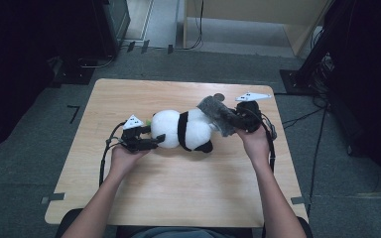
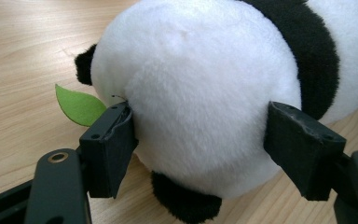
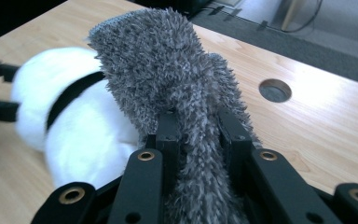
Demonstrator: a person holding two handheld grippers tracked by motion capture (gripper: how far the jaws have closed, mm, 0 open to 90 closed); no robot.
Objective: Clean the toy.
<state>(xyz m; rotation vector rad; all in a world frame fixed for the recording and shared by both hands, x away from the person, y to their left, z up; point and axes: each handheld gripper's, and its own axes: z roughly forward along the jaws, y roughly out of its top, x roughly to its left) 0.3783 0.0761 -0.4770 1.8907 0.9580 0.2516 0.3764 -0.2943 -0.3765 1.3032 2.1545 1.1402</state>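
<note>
Your forearms come up from the bottom of the high view and spread apart, the left hand [image 1: 124,157] low at centre left, the right hand [image 1: 255,141] at centre right, wrist bent slightly inward.

Your left gripper [image 1: 151,141] lies nearly level and points to the right of the frame. Its jaws stand wide and are clamped on the toy panda [image 1: 183,130]: in the left gripper view the two black pads [image 2: 109,149] press into the white fur on either side of its round end, with a green leaf [image 2: 79,106] just beside the left pad.

Your right gripper [image 1: 238,120] points to the left of the frame. Its jaws are pinched close together on a grey cloth [image 1: 217,115]; in the right gripper view the shaggy cloth rises between the jaws and flops over the top of the panda.

The panda lies on its side in the middle of the table [image 1: 178,198], a little above centre in the high view. The near half of the tabletop below it is bare wood. The right gripper sits near the upper right corner of the table, with a round hole [image 3: 274,90] in the wood beside it. Cables run over the floor past the right edge.
</note>
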